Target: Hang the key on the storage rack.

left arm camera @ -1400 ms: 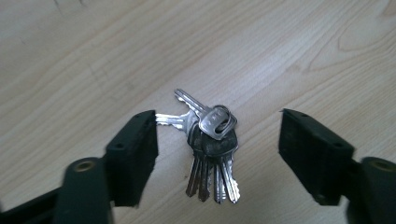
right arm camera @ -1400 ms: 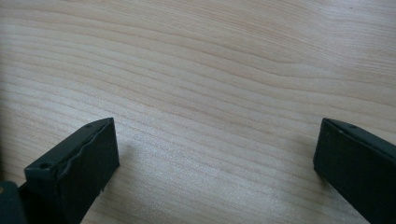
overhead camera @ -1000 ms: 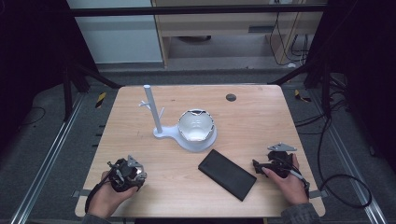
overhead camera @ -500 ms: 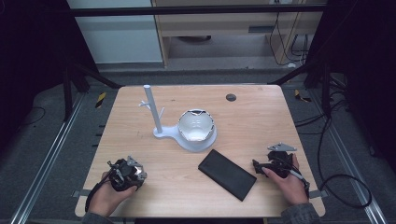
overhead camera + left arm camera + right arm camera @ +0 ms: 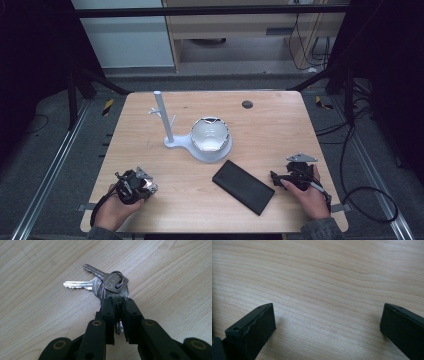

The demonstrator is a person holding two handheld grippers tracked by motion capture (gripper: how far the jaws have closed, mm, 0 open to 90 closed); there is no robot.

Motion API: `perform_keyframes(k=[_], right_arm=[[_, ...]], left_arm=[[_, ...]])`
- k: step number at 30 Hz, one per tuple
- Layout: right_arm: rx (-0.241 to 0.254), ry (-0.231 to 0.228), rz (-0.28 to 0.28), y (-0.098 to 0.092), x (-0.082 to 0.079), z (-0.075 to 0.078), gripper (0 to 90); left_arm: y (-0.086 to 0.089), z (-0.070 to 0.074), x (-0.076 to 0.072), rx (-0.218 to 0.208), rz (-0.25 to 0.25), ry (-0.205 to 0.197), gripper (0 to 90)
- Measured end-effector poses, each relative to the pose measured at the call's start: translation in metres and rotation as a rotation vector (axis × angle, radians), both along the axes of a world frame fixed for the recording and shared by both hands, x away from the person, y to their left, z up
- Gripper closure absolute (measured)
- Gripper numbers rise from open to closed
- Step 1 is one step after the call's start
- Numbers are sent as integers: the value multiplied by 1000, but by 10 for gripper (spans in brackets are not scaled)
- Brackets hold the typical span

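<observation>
Left tool (image 5: 117, 302): jaws just closed onto a bunch of keys (image 5: 105, 285), pads pinching one key, the rest fanned flat on the bench (image 5: 280, 125) near its front left corner. Right tool (image 5: 327, 322): jaws wide apart over bare wood, holding nothing, just beside a black phone (image 5: 243, 187).

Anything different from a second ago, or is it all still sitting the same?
The left gripper has just been closing, and its jaws now pinch a bunch of keys lying on the table. Both hands kept their places. The right gripper stays open over bare wood; the black case and white stand haven't moved.
</observation>
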State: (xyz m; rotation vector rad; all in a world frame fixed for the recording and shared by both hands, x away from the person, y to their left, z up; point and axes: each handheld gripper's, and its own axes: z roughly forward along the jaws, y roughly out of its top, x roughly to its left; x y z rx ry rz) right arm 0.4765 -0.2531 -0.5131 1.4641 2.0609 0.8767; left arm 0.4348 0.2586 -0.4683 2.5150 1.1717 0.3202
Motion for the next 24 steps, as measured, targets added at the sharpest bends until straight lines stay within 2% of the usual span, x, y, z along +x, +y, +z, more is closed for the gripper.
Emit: perform_keyframes(k=[7,13,17,24], right_arm=[[0,0,2,0,0,0,4],[4,3,1,0,0,0,4],[3,3,1,0,0,0,4],[4,1,1,1,0,0,4]], left_arm=[[-2,-1,1,7,1,-11,683],[-4,-1,0,12,6,-15,617],[-7,-2,-3,35,-7,-10,619],[-3,-2,3,-4,12,6,638]])
